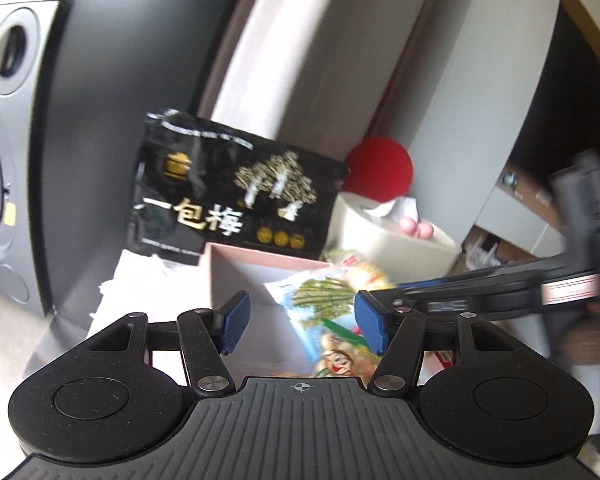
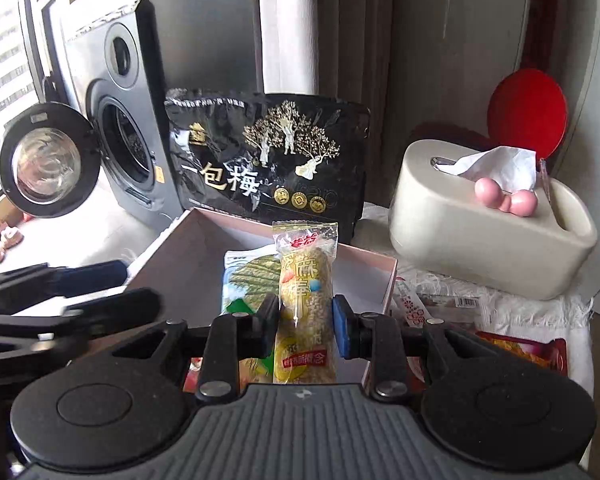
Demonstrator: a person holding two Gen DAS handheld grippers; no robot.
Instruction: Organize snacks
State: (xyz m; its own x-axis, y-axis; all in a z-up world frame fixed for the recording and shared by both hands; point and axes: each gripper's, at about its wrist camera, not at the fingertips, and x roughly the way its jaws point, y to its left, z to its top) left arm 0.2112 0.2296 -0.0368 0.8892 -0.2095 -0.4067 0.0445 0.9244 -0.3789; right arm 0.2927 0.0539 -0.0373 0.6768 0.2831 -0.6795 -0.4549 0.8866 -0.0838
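Observation:
My right gripper [image 2: 305,318] is shut on a yellow snack bar packet [image 2: 305,292] and holds it upright over the pink open box [image 2: 390,280]. A blue and green snack packet [image 2: 246,280] lies inside the box; it also shows in the left wrist view [image 1: 320,308]. A large black plum bag [image 2: 268,168] stands behind the box, also in the left wrist view [image 1: 228,196]. My left gripper [image 1: 300,318] is open and empty above the box [image 1: 236,280]. The left gripper shows at the left of the right wrist view [image 2: 60,300].
A beige tissue box [image 2: 488,236] with pink balls stands right of the box, before a red disc [image 2: 528,112]. More snack packets [image 2: 520,352] lie on a white cloth [image 2: 540,308] at right. A grey toy washing machine [image 2: 120,120] with its door open stands at left.

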